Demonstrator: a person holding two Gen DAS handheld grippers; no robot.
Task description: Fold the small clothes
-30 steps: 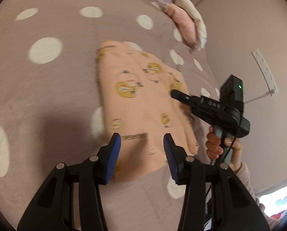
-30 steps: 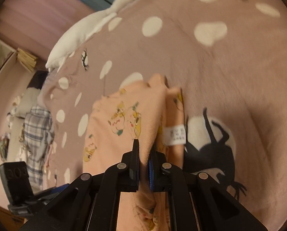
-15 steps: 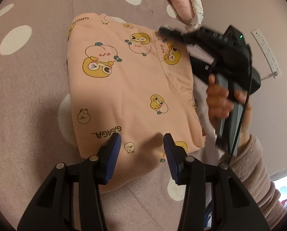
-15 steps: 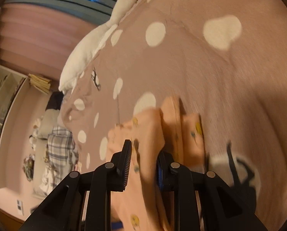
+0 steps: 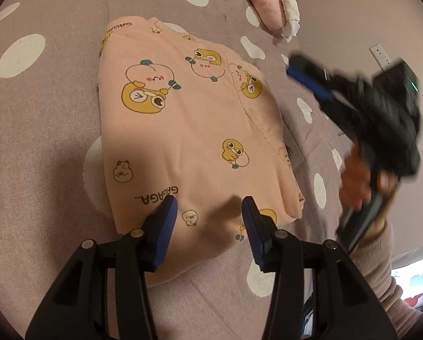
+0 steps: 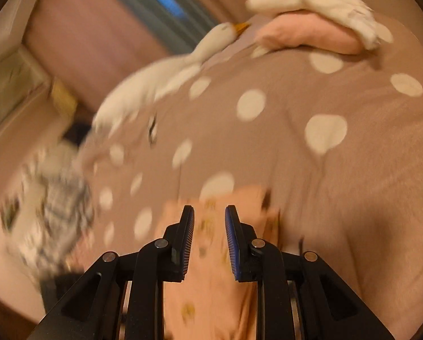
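A mauve bed cover with white dots fills the scene; beside it a plain pinkish wall carries a white socket strip.

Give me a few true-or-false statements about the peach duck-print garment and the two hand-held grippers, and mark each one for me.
1. The peach garment lies folded on a polka-dot bedspread. True.
2. The right gripper is clamped on the garment. False: its jaws have just been opening, nothing pinched between them.
3. The left gripper stands open above the garment's near edge. True.
4. The garment is printed with blue stars. False: yellow cartoon ducks.
5. A white goose toy lies on the bedspread. True.
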